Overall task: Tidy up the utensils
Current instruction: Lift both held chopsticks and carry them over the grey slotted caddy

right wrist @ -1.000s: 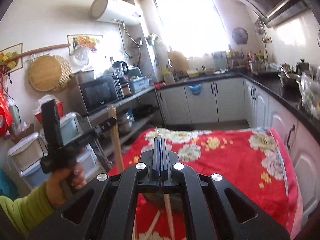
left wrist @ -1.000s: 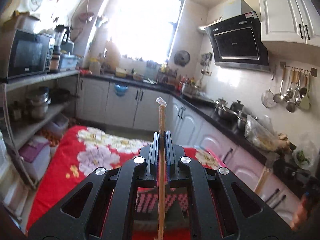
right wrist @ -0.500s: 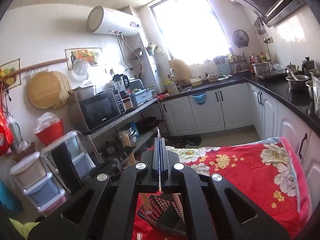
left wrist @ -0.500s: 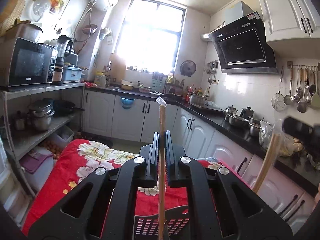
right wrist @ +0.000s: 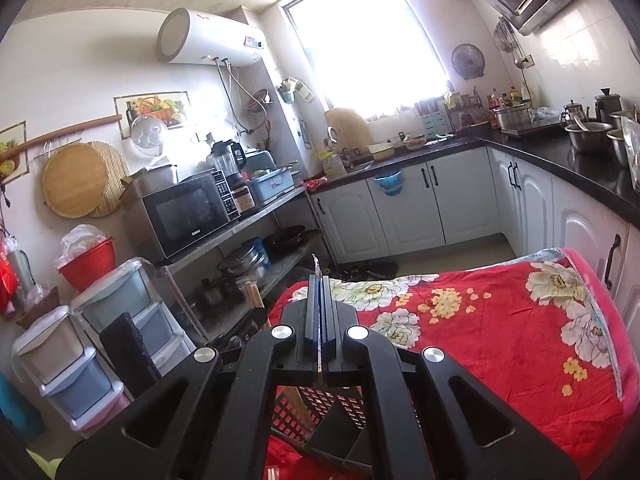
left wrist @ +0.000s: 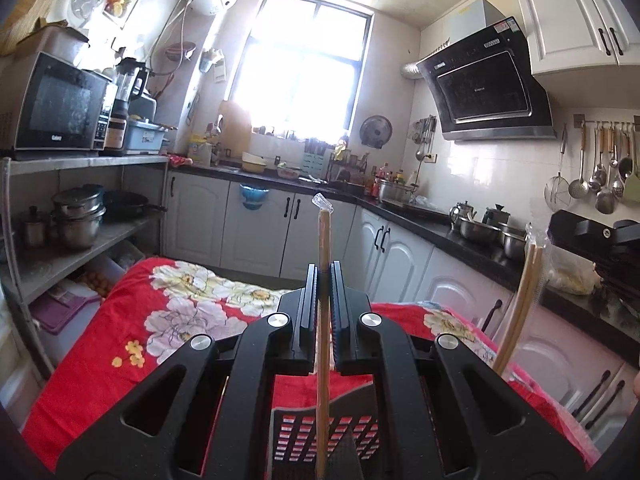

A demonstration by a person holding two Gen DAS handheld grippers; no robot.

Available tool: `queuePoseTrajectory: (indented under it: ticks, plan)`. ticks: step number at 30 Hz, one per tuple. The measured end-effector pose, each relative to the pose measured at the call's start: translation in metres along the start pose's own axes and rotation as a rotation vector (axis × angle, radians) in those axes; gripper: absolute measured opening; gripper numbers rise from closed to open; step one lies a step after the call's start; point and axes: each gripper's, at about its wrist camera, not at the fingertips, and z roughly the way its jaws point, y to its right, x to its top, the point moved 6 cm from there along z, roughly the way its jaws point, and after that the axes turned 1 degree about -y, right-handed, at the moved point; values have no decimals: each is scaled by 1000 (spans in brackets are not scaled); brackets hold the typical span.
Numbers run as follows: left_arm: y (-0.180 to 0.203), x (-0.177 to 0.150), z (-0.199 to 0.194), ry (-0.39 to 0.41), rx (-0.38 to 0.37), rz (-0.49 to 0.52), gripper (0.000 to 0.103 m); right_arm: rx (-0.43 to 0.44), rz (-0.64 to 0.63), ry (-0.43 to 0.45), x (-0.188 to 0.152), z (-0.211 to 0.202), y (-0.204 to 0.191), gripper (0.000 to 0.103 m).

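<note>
Wrapped wooden chopsticks [left wrist: 322,300] stand clenched in my left claw [left wrist: 323,280] above the black perforated plastic holder [left wrist: 324,436]; next I lower them in.

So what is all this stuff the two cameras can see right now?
Wrapped chopsticks: two pairs, tan, one upright in each gripper.
Slotted holder: one, black, on the cloth below the grippers.
Cloth: one, red with flowers, over the table.
Microwave: one, black, on the metal shelf.
Water heater: one, white, high on the wall.
Left gripper: black, shut on chopsticks.
Right gripper: black, shut on a wrapped pair.
</note>
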Motion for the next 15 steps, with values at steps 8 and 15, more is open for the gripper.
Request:
queuePoseTrajectory:
  ticks: [8,15]
  plan:
    - [-10,-19,-8,-63,-19,-25,4,-43,33,-11,-24,7,16,1]
    - [-16,-24,-25,-129,-22,-75,27,-90,82,-14,-40,2,36,1]
